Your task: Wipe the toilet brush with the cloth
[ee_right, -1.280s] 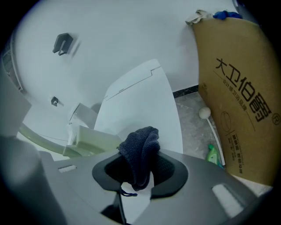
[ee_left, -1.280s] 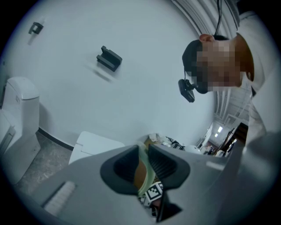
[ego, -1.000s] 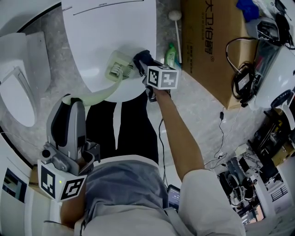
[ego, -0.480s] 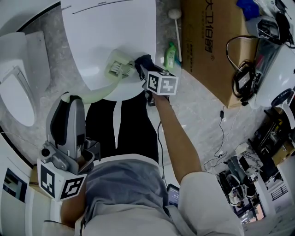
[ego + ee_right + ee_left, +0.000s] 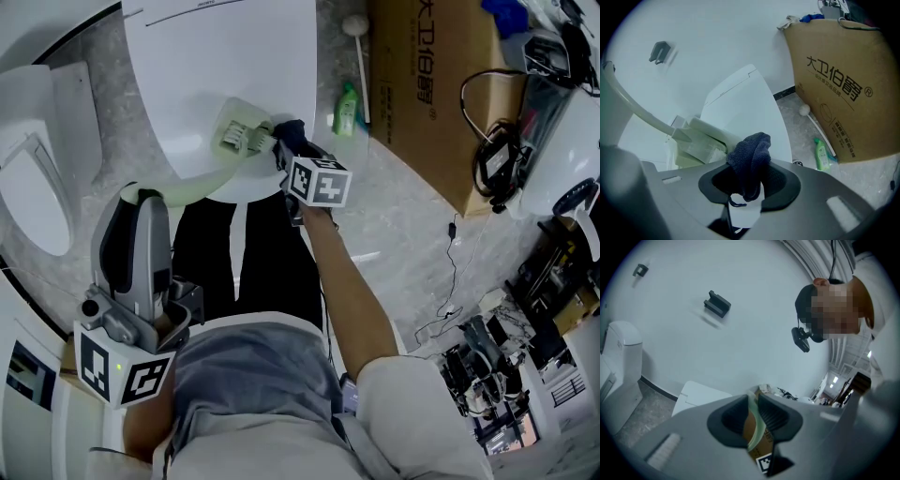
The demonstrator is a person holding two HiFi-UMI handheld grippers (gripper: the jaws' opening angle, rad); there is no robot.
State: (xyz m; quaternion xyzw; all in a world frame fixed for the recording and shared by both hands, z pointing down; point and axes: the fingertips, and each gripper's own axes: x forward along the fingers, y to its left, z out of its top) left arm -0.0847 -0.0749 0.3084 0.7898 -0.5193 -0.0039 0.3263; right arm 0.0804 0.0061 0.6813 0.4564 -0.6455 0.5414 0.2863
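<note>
Toilet brush (image 5: 240, 139), pale green plastic w/ curved handle & blocky ribbed head, hangs over glossy white toilet lid (image 5: 216, 66). L gripper (image 5: 753, 418) jaws clamp handle end. R gripper (image 5: 749, 183) jaws pinch nubby dark-blue cloth (image 5: 751, 154) just beside head.

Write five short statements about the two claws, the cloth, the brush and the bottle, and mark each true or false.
1. The right claw is shut on a dark blue cloth. True.
2. The left claw is empty. False: it is shut on the toilet brush, on its pale green handle.
3. The brush head is over the white toilet. True.
4. The green bottle stands on the toilet. False: it is on the floor, beside the cardboard box.
5. The cloth is far from the brush head. False: it is right beside it.
</note>
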